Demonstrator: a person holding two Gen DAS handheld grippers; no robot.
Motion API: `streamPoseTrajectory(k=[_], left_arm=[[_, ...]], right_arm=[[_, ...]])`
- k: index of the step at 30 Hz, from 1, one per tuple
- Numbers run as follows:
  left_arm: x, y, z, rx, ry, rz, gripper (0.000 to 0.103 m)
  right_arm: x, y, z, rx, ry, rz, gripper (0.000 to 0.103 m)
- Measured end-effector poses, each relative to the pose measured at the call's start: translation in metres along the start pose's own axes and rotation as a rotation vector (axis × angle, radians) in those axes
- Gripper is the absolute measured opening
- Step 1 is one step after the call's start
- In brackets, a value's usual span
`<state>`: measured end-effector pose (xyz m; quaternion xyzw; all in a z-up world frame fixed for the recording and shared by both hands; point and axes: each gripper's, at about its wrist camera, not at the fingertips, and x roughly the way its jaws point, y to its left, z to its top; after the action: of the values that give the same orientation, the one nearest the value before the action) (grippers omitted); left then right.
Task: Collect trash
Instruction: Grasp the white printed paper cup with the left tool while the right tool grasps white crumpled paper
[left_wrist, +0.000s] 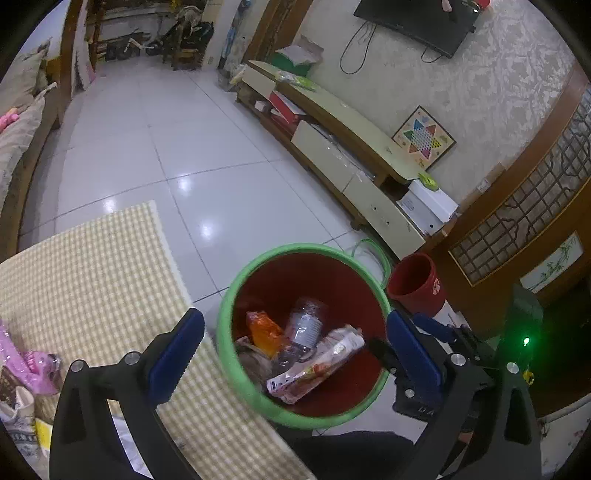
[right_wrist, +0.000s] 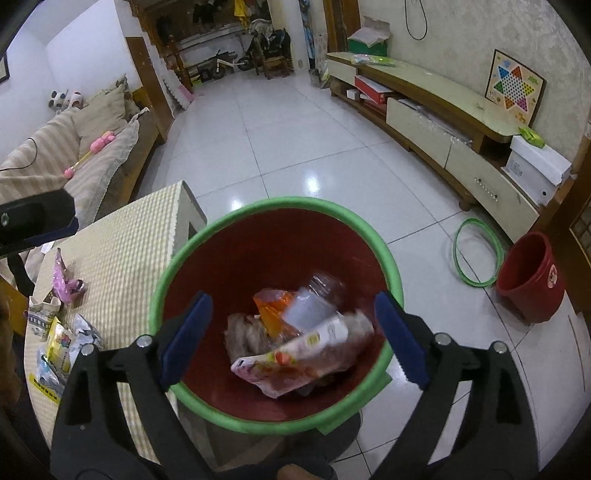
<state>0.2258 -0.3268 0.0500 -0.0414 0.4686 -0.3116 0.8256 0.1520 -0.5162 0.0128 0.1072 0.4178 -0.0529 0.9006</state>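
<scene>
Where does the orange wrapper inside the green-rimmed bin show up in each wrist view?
Left wrist: the orange wrapper sits low and centre, at the left of the pile in the bin, beside the clear bottle.
Right wrist: the orange wrapper is just below centre, mid-bin, between the open fingers.
Shared landmark: the small red bucket on the floor to the right of the bin.

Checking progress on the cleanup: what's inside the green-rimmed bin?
The green-rimmed bin holds an orange wrapper, a clear plastic bottle, a long printed snack bag lying on top, and a crumpled brownish piece. Anything beneath them is covered.
</scene>
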Motion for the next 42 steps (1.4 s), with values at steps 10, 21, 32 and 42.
streamPoseTrajectory(k=[10, 21, 32, 42], left_arm=[[-0.066, 0.047, -0.024, -0.046, -0.065, 0.068, 0.095], [-0.142, 0.148, -0.068, -0.172, -0.108, 0.217, 0.095], [-0.175, 0.223, -0.125, -0.279, -0.099, 0.320, 0.095], [-0.172, 0.249, -0.149, -0.273, -0.066, 0.309, 0.095]], right_arm=[[-0.021, 0.054, 0.000, -0.079, -0.020, 0.039, 0.096], [-0.018, 0.157, -0.019, -0.215, 0.027, 0.151, 0.097], [-0.008, 0.229, -0.053, -0.339, 0.107, 0.187, 0.097], [0.002, 0.247, -0.067, -0.366, 0.136, 0.165, 0.097]])
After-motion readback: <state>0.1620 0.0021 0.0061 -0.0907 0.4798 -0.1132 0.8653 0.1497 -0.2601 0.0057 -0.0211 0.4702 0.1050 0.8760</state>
